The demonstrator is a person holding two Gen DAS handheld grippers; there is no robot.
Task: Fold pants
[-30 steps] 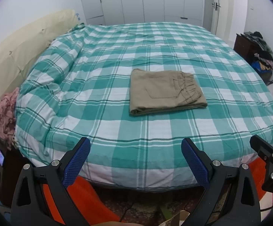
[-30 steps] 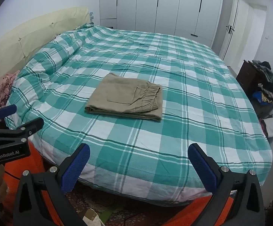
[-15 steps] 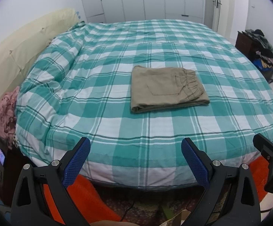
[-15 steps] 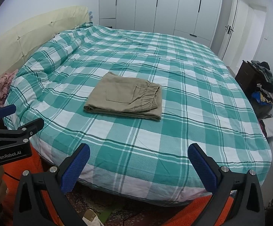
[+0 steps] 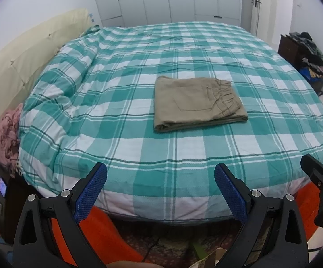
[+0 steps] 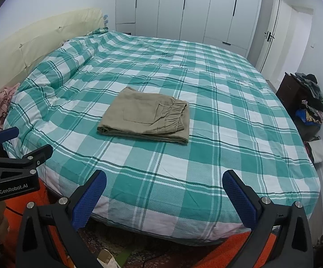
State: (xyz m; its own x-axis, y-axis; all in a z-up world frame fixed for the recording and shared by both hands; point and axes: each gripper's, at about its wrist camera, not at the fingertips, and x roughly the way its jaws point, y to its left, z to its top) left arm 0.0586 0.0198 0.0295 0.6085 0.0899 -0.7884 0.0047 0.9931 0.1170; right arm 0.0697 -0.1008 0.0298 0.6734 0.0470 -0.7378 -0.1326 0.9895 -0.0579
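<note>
Near the centre of the frame, the khaki pants [image 5: 197,102] are seen folded into a compact rectangle on the checked duvet [image 5: 121,120]. Both tongs, left [image 5: 160,189] and right [image 6: 164,195], are held wide apart and empty; folding is judged complete.

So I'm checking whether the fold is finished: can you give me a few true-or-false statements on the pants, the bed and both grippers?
1. The khaki fabric pants lie folded into a compact rectangle on the teal-and-white checked bedcover. True.
2. The left gripper is clamped on the pants. False: it is open, holding nothing, short of the bed's near edge.
3. The right gripper is open and empty. True.
4. The elastic waistband faces the cream padded headboard. False: it points the other way.
5. The pants hang over the bed's edge. False: they lie well in from it.
</note>
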